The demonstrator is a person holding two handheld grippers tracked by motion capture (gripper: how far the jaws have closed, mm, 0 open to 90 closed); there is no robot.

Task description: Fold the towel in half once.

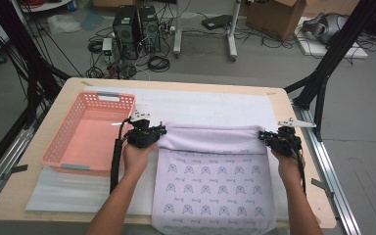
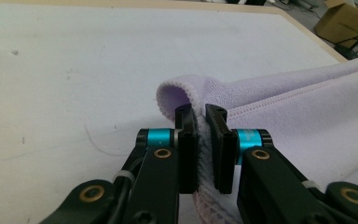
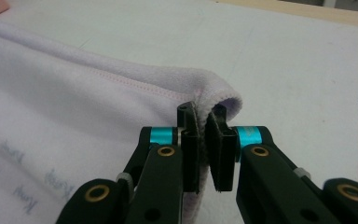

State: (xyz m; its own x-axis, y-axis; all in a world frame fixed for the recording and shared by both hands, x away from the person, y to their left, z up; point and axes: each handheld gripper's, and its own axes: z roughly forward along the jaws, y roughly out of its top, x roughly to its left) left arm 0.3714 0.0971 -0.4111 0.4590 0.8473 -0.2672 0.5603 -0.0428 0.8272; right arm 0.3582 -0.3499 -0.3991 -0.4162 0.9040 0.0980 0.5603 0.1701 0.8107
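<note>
Cables and two computer towers (image 1: 137,27) are cluttering the floor beyond one wooden table (image 1: 10,198). Right of the one pink basket (image 1: 90,132), one lavender towel (image 1: 210,186) is lying, its far corners pinched by the left gripper (image 2: 200,140) and right gripper (image 3: 204,140).

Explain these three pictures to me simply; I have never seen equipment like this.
No robot here: a person holds hand-held tongs, one in each hand. The top picture looks down from above the table. The left tongs and right tongs each pinch a corner of a lilac towel printed with small emblems, its far edge folded over toward the person. A pink basket sits at the left on a white mat. The other two pictures come from cameras on the tongs, each showing black jaws shut on the towel's edge.
</note>
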